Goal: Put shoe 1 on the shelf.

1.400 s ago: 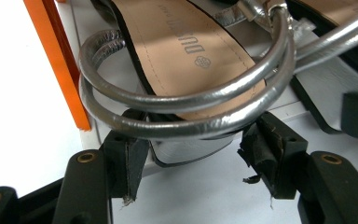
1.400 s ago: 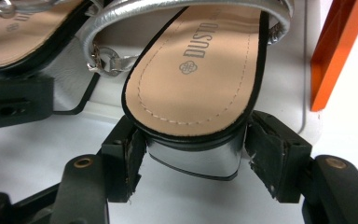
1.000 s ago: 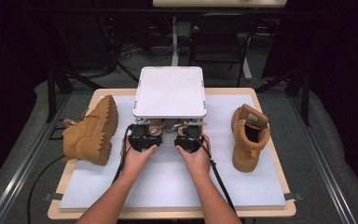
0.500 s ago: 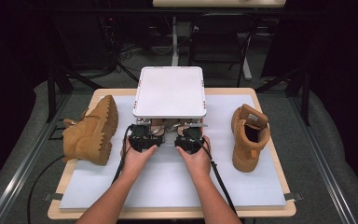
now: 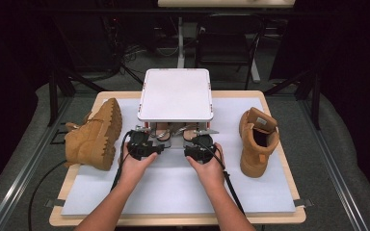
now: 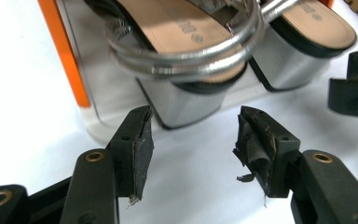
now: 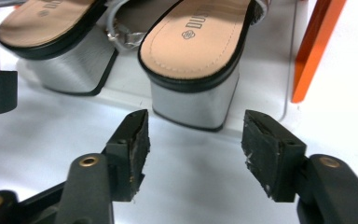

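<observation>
Two silver block-heeled sandals sit side by side under a white box lid (image 5: pixel 175 94) in the middle of the counter (image 5: pixel 279 204), their heels facing the person. The left tool (image 6: pixel 193 140) rests on the white mat just short of the left sandal (image 6: pixel 186 100); its jaws have just been closing a little but stand apart, with nothing between the pads, and the silver heel lies just beyond the tips. The right tool (image 7: pixel 193 140) sits the same way before the right sandal (image 7: pixel 196 100); its jaws too have just been closing, yet remain open and empty, close to the heel without touching it. A tan boot (image 5: pixel 94 137) lies on its side at the left of the counter, and another boot (image 5: pixel 257 142) stands upright at the right, both well apart from the hands.
</observation>
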`<state>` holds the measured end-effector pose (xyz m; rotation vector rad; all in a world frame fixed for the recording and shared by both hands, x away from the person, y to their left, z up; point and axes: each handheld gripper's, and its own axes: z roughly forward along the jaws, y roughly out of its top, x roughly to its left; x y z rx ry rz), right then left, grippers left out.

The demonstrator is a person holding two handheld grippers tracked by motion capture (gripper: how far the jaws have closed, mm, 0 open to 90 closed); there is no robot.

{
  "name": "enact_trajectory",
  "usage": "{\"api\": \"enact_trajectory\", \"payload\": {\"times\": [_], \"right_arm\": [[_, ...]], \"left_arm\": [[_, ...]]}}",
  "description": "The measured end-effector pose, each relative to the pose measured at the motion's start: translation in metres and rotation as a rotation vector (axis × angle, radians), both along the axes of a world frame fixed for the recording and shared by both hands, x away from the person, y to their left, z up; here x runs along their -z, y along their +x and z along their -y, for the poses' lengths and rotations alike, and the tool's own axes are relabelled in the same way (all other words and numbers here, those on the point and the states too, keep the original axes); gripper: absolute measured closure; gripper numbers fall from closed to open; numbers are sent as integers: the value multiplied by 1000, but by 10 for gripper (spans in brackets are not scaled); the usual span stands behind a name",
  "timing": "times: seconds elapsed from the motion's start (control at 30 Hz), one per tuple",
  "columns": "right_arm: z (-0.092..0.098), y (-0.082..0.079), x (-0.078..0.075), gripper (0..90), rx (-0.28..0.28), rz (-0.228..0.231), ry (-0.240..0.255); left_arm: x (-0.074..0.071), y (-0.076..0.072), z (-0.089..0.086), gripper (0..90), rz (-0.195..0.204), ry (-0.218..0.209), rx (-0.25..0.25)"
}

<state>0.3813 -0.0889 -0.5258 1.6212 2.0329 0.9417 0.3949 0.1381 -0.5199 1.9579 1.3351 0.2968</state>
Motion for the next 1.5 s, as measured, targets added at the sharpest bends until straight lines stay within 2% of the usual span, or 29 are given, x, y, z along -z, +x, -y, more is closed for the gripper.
{"api": "enact_trajectory", "payload": {"times": [0.07,0.3,0.37,0.6,0.63,0.67,0.83,1.03,1.17,1.23,1.33,1.37,1.5], "right_arm": [[3,-4,-4,434,-10,-7,0],[13,-23,-19,461,-50,39,-34],[15,-28,-23,464,-64,37,-37],[26,-47,-28,478,-98,42,-40],[29,-54,-27,480,-118,48,-36],[29,-54,-27,480,-118,48,-36],[37,-73,-17,488,-154,44,-70],[45,-88,-11,491,-161,52,-72],[58,-104,-9,518,-160,70,-48],[62,-109,-9,526,-150,70,-38],[69,-116,-7,551,-150,108,-7],[72,-117,-5,552,-146,116,-2],[81,-115,5,541,-107,99,19]], "left_arm": [[-2,-3,-4,462,6,6,-3],[-6,-18,-21,491,9,16,17],[-6,-23,-24,499,16,23,27],[-6,-40,-39,513,19,17,54],[-6,-43,-43,513,15,17,62],[-5,-46,-46,513,15,9,59],[-6,-61,-59,513,16,-8,71],[-8,-71,-65,511,17,-4,103],[-6,-82,-70,513,22,-25,129],[-4,-84,-72,514,18,-21,140],[1,-90,-76,513,11,-21,136],[3,-91,-77,512,8,-20,138],[9,-93,-83,492,-9,-2,137]]}}
